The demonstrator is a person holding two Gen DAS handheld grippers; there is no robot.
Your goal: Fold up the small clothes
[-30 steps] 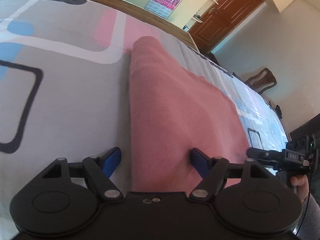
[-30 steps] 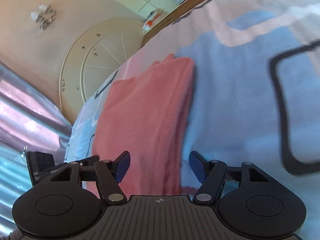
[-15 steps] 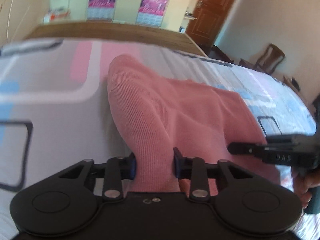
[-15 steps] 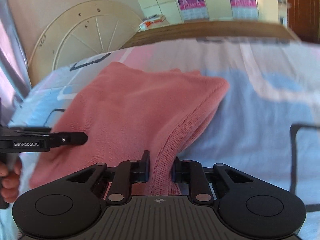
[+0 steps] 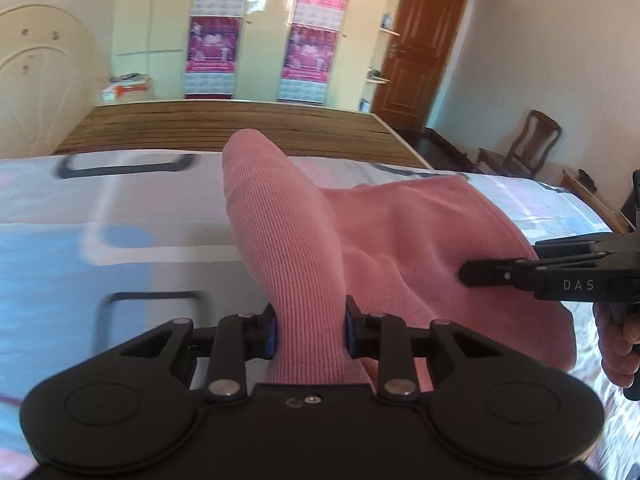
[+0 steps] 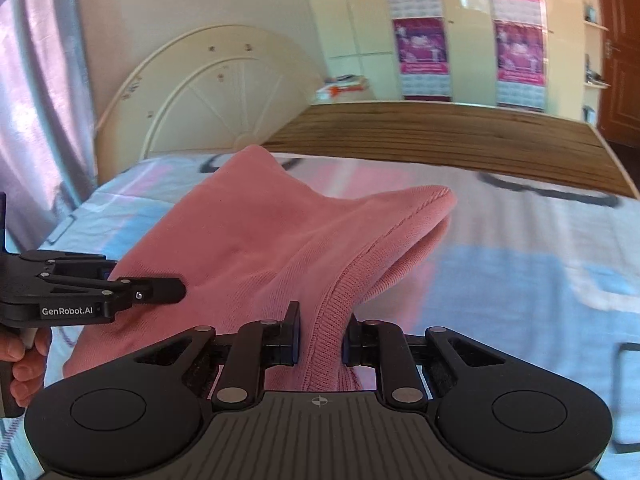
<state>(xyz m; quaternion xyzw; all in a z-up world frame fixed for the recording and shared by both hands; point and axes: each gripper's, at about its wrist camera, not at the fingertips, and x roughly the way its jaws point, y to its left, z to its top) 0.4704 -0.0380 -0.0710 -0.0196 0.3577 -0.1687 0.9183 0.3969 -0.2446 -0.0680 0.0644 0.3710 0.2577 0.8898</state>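
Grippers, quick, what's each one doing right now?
Left gripper: shut on the pink garment.
Right gripper: shut on the pink garment's other edge.

garment (image 5: 304, 240): salmon pink, fine ribbed knit | bedsheet (image 5: 120, 208): pale grey-white, printed with blue and pink blocks, white bands and black rounded outlines | grippers (image 5: 310, 330): black, blue pads (image 5: 273, 334) | headboard (image 6: 224, 92): cream | posters (image 5: 212, 40): magenta-purple | door (image 5: 420, 52): reddish brown | curtain (image 6: 36, 80): lilac-grey

text: "DAS" on right hand-held gripper (image 5: 464, 274) | "GenRobot.AI" on left hand-held gripper (image 6: 180, 290)
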